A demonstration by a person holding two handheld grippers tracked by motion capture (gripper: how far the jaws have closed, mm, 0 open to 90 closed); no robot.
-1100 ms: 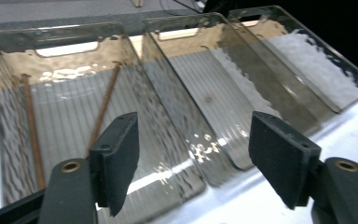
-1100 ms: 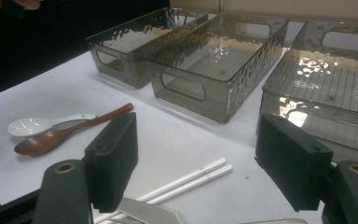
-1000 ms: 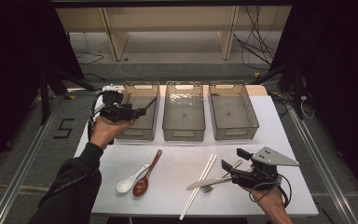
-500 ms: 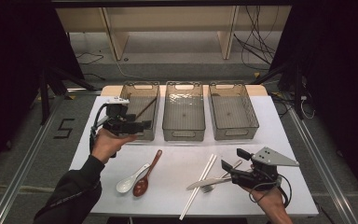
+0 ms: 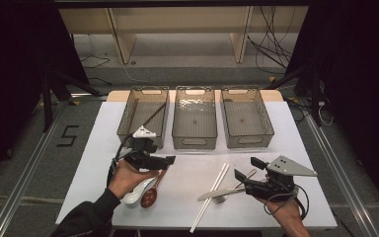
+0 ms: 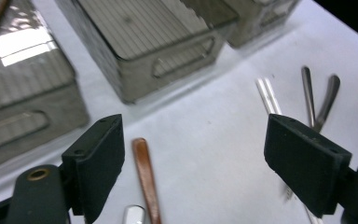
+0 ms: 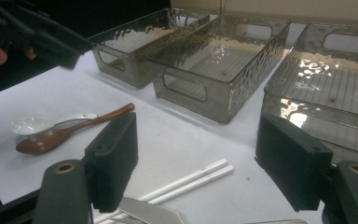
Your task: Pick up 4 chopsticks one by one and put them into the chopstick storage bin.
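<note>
The left gripper (image 5: pixel 170 159) hangs over the brown wooden spoon (image 5: pixel 151 193) on the desk (image 5: pixel 197 163); its jaws have just been opening and stand wide, with nothing between them. To grip well, I think it should descend onto the handle (not the bowl) — squarely. The right gripper (image 5: pixel 244 169) is wide too, empty.

Your left hand (image 5: pixel 128 177) covers most of the white spoon (image 5: pixel 137 194) near the desk's front edge; only part of its bowl shows. In the left gripper view the brown spoon (image 6: pixel 145 179) is cut off at the bottom edge, handle only. The knife (image 7: pixel 150 212) blade is cropped in the right gripper view. The fork (image 5: pixel 223 197) tines are too small to make out.
</note>
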